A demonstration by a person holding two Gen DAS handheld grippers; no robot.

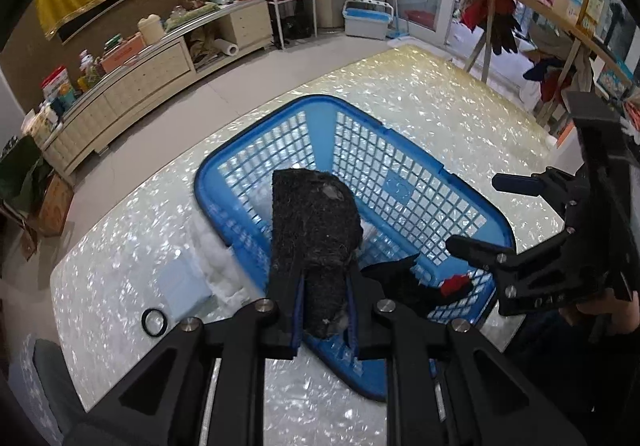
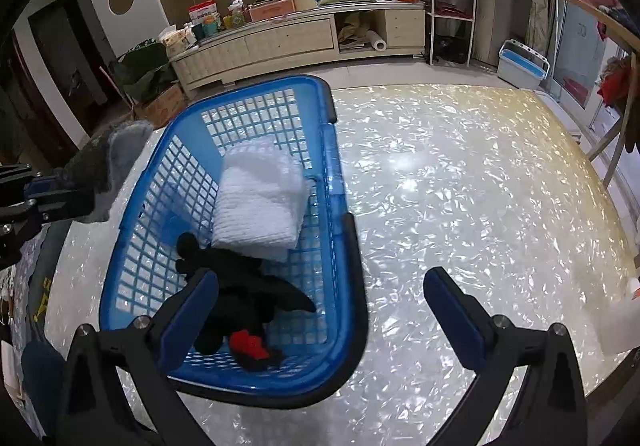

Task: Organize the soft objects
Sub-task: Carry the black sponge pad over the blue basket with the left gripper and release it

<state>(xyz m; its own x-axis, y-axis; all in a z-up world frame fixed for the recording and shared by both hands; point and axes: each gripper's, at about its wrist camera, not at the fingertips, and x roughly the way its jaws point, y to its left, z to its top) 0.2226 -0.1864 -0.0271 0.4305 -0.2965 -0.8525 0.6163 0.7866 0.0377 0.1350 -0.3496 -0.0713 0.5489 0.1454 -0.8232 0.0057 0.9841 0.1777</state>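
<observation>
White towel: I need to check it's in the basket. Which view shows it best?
Right wrist view: the towel lies unobstructed inside the basket. In the left wrist view, the gripped dark cloth hides most of it.

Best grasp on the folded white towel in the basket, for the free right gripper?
Probably from above, straight down. The folded white towel lies flat in the blue basket, walls blocking side entry. Pinch its near folded edge, clear of the black plush, with the open right gripper.

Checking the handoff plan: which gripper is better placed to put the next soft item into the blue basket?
Left. The left gripper already clamps the dark fuzzy cloth above the blue basket; the right gripper is open and empty.
</observation>
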